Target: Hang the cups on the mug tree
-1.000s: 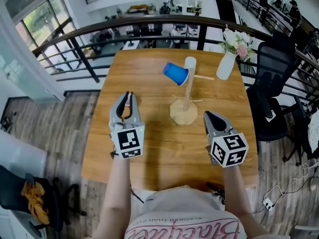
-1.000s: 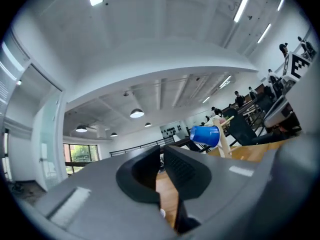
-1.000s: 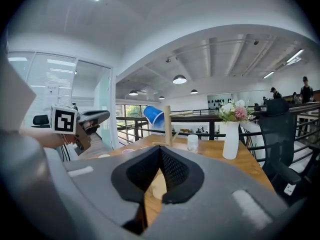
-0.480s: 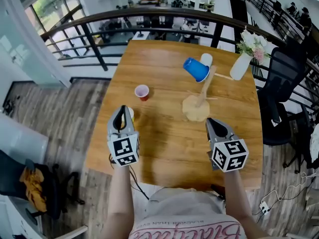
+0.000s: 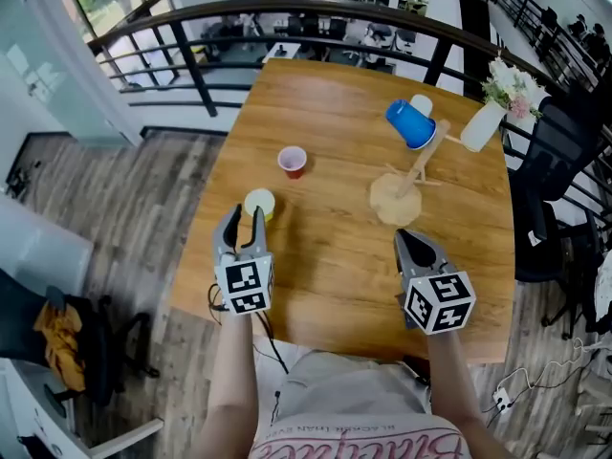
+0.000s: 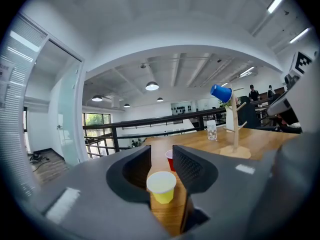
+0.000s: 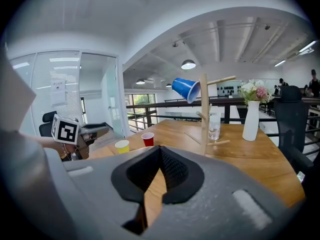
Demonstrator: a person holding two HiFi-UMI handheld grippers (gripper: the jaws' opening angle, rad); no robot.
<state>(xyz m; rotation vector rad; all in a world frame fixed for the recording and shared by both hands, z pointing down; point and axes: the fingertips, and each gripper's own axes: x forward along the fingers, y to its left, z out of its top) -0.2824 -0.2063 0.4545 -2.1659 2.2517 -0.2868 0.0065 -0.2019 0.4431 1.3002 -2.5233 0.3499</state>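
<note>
- Counting what is finished: one cup, the blue cup (image 5: 412, 124), hangs mouth-out on an upper peg of the mug tree (image 5: 397, 199), well ahead of your right fingertips and off to their right.
- Two cups are not yet hung. The yellow cup (image 6: 161, 186) and the red cup (image 5: 293, 161) both stand upright on the table (image 5: 325, 285).
- Your left gripper (image 6: 161, 153) is the one in play. Its fingers (image 6: 192, 166) are spread a little and have just been opening. The yellow cup sits at the mouth of the gap between them, right at the tips.
- No pad looks pressed against the yellow cup, so I judge you are lining up the grasp, not holding it. From above, the cup lies slightly toward the right-hand finger of that pair; whether that finger touches the rim you cannot tell from these views.
- The red cup stands straight beyond the yellow one, farther ahead of the same fingertips and apart from it.
- Your right gripper (image 7: 159, 151) has its fingers (image 7: 175, 171) pressed together at the tips with nothing between them. It points toward the tree's stem, well short of it.
- A clear glass (image 7: 214, 126) stands on the table just past the tree. It may or may not belong to the job.
- My estimate is about a third done: one cup hung, one about to be picked, one untouched.
</note>
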